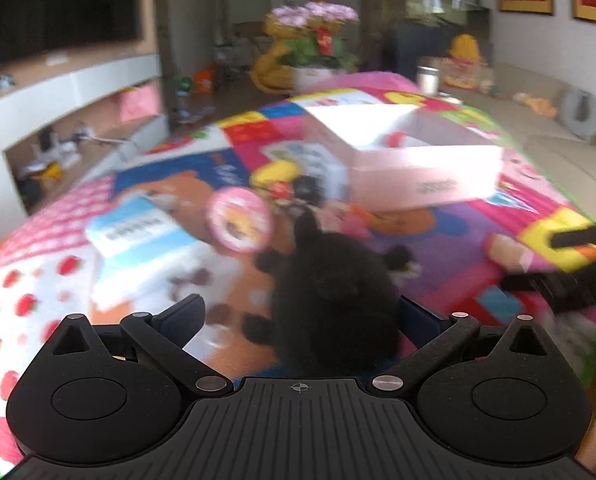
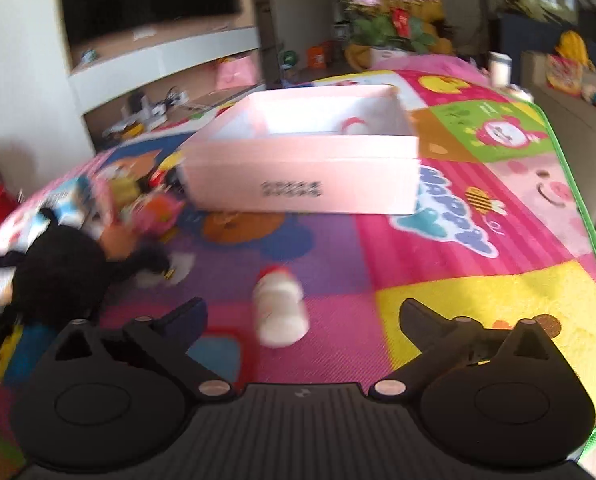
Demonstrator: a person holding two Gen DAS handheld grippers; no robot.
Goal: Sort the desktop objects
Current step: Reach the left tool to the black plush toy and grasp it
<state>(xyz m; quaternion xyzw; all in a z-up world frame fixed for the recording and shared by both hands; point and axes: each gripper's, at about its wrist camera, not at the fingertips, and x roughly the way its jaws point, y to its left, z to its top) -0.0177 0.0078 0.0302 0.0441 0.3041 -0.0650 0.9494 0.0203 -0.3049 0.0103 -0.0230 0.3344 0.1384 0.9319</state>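
Note:
A black plush toy (image 1: 334,292) lies on the colourful play mat between the wide-apart fingers of my left gripper (image 1: 302,312); the fingers do not press on it. It also shows at the left of the right wrist view (image 2: 62,272). A small white bottle with a red cap (image 2: 282,308) lies on the mat between the open fingers of my right gripper (image 2: 302,312). A pink open box (image 1: 414,164) stands beyond, also in the right wrist view (image 2: 302,172), with a red-and-white item inside. The right gripper's body (image 1: 578,276) shows at the right edge of the left view.
A blue-white booklet (image 1: 138,232), a round pink tin (image 1: 240,218), a yellow toy (image 1: 276,174) and small toys lie left of the box. A flower pot (image 1: 318,48) and a white cup (image 1: 428,78) stand at the mat's far end. The mat's green edge (image 2: 570,168) runs along the right.

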